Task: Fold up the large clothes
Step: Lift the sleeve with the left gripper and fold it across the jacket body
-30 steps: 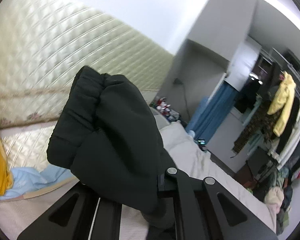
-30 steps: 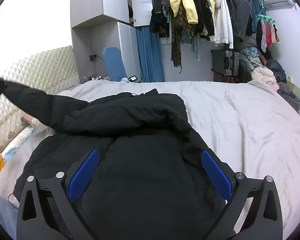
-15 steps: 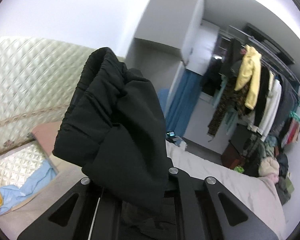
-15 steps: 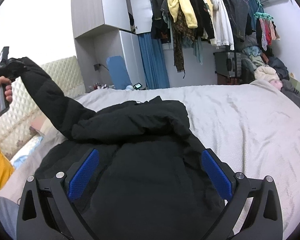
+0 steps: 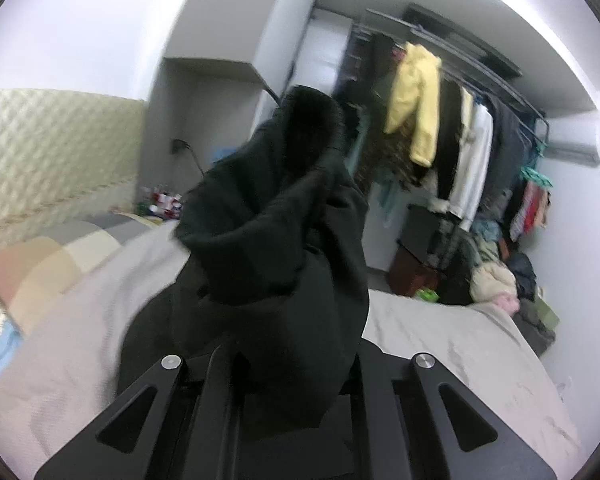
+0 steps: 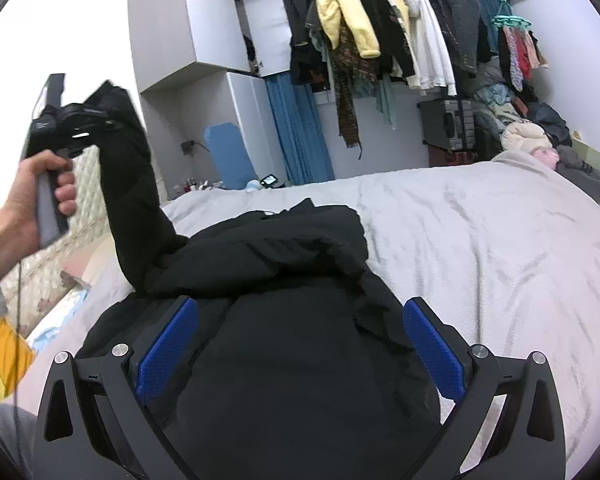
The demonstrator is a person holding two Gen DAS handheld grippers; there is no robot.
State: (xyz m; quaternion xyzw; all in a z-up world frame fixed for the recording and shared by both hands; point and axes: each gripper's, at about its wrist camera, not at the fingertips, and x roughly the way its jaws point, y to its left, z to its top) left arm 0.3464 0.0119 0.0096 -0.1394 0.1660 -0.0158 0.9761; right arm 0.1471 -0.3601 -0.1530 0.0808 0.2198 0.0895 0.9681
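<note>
A large black padded jacket (image 6: 284, 320) lies on the bed's grey cover (image 6: 500, 248). My left gripper (image 5: 288, 364) is shut on the jacket's sleeve (image 5: 276, 240), whose cuff end bunches over the jaws and hides the fingertips. In the right wrist view the left gripper (image 6: 80, 116) holds that sleeve (image 6: 134, 200) raised high at the left, above the bed. My right gripper (image 6: 300, 344) is open and empty, its blue pads (image 6: 166, 346) spread wide just above the jacket's body.
A quilted cream headboard (image 5: 40, 152) stands at the left. A rail of hanging clothes (image 6: 400, 36) and a clothes pile (image 6: 532, 136) fill the far right. White cabinets (image 6: 188, 28) and a blue curtain (image 6: 300, 132) are behind the bed. Yellow cloth (image 6: 0, 364) lies at the left edge.
My left gripper has lifted the sleeve from out at the left to high up, swinging toward the bed's middle. The right gripper has stayed open over the jacket.
</note>
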